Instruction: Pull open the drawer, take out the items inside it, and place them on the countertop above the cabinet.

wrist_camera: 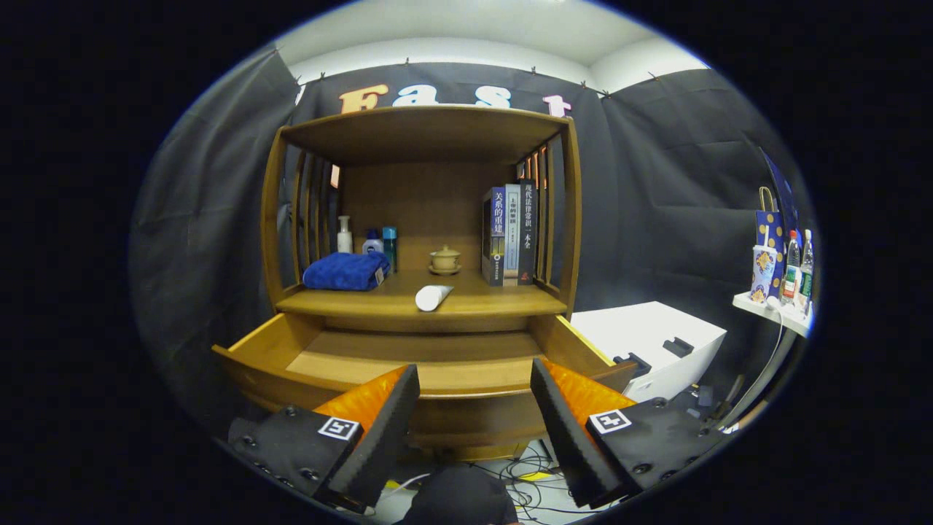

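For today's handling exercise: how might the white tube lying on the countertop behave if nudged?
The white tube lies on its side on the countertop, so it probably rolls. It looks light. The open tongs are well short of it.

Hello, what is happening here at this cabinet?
A person holds hand-held tongs open and empty in front of a wooden cabinet. Its drawer is already pulled out, and the part of its inside that shows looks bare. A white tube lies on the countertop above, near a blue towel, a small teacup and books.
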A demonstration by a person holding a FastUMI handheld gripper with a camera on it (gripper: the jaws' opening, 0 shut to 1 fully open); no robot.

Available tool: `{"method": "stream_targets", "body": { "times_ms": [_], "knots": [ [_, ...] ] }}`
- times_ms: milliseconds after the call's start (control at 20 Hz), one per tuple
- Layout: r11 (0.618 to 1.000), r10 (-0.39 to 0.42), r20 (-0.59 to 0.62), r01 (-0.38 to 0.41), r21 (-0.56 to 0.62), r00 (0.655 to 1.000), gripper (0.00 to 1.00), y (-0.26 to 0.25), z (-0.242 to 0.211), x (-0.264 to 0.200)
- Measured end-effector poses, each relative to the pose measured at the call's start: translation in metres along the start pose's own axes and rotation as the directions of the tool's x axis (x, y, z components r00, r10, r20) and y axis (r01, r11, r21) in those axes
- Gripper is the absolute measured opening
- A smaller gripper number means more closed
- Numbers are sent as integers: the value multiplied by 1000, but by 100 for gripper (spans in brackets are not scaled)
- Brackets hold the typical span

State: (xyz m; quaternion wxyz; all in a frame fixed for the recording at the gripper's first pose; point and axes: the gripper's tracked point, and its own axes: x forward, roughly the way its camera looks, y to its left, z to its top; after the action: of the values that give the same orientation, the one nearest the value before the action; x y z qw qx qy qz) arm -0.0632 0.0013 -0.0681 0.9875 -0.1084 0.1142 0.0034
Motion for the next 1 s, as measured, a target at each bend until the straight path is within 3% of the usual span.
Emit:
{"method": "stream_targets", "body": {
  "times_ms": [450, 650, 850, 1000],
  "knots": [
    [999, 34, -74, -31, 32, 997, 97, 10, -66, 18],
    [999, 40, -76, -39, 24, 996, 97, 11, -75, 30],
    [992, 78, -96, -67, 104, 992, 98, 24, -79, 41],
    [998, 59, -79, -57, 28, 995, 98, 19, -74, 47]
  ]
}}
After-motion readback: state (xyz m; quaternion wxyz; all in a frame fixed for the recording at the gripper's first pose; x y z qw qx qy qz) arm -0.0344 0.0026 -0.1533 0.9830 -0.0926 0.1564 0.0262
